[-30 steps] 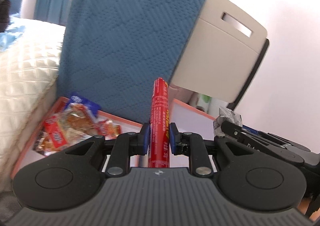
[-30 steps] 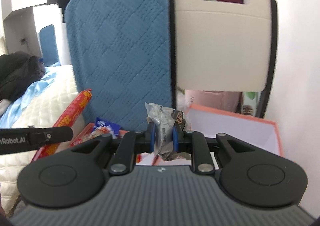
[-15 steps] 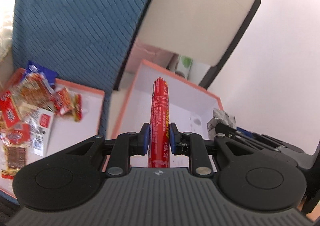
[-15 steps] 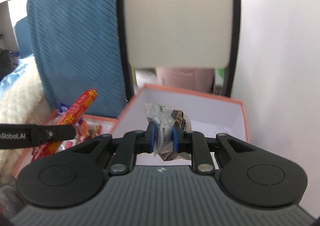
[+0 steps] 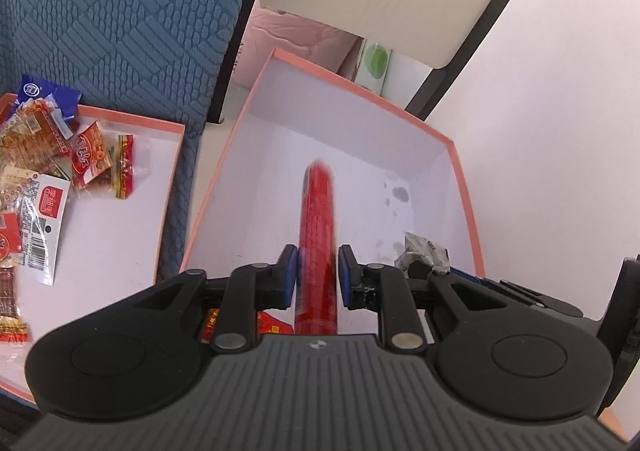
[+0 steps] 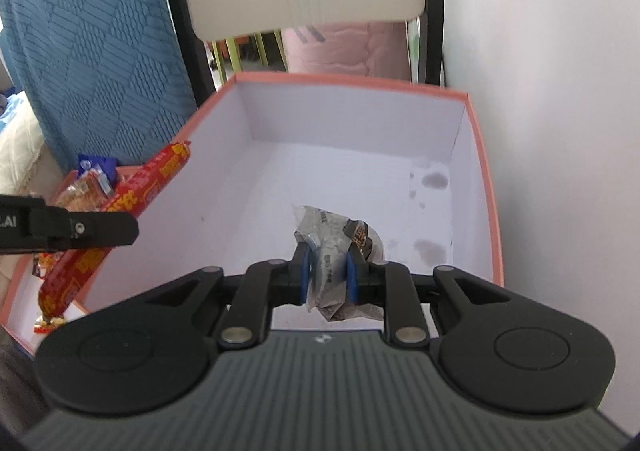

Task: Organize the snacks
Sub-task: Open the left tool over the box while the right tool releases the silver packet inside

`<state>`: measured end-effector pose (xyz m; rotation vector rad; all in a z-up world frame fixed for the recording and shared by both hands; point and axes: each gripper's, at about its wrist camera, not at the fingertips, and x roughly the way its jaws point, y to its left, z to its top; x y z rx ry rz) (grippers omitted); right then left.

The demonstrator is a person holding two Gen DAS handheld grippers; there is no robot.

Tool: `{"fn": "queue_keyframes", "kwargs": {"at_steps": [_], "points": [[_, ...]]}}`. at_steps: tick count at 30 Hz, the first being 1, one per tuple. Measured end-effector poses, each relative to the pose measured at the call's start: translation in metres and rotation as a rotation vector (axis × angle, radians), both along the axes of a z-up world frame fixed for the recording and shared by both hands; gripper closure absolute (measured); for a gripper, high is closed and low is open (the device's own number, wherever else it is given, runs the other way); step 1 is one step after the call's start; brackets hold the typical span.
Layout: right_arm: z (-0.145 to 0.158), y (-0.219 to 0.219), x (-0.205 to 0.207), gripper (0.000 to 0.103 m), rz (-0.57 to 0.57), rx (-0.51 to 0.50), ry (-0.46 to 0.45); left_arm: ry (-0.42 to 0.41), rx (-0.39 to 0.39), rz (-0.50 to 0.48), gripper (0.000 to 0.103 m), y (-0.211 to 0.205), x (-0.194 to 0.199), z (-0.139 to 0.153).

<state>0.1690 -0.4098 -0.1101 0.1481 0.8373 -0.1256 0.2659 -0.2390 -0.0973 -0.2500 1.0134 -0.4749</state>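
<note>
Left wrist view: my left hand-held gripper (image 5: 318,278) sits at lower centre of the frame with its jaws opening. The red sausage stick (image 5: 317,235) stands between the blue pads (image 5: 289,275); a narrow gap shows on each side, and the stick is blurred. It points up the frame over the white interior of the large orange-rimmed box (image 5: 464,187). At left of the frame, the shallow orange-rimmed tray (image 5: 172,175) carries a heap of snack packets (image 5: 44,171).

Right wrist view: my right hand-held gripper (image 6: 326,278) is at lower centre with its jaws opening. The grey crinkled snack packet (image 6: 340,247) is between the pads and appears to touch them. It hangs over the floor of the same box (image 6: 486,187), near the grey stains (image 6: 432,179) at right of the frame. My left hand-held gripper enters from the left edge with the sausage stick slanting across the box's left wall.
</note>
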Motion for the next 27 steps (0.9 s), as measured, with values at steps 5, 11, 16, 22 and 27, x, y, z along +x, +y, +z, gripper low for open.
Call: {"fn": "queue_keyframes", "kwargs": {"at_steps": [5, 11, 16, 22, 27], "points": [[-0.006, -0.010, 0.000, 0.062, -0.017, 0.023, 0.018, -0.042, 0.008, 0.008, 0.048, 0.005, -0.001, 0.006], [0.007, -0.022, -0.016, 0.045, -0.067, -0.014, -0.054, -0.104, 0.072, 0.030, 0.051, 0.020, -0.001, 0.013], [0.011, -0.035, -0.033, 0.045, -0.141, -0.116, -0.083, -0.099, 0.104, 0.068, 0.061, 0.038, 0.004, 0.003], [-0.011, -0.058, -0.044, 0.046, -0.226, -0.164, -0.026, -0.053, 0.108, 0.084, 0.070, 0.050, 0.008, -0.017], [-0.032, -0.065, -0.048, 0.058, -0.225, -0.137, 0.025, -0.030, 0.094, 0.063, 0.073, 0.047, 0.005, -0.027]]}}
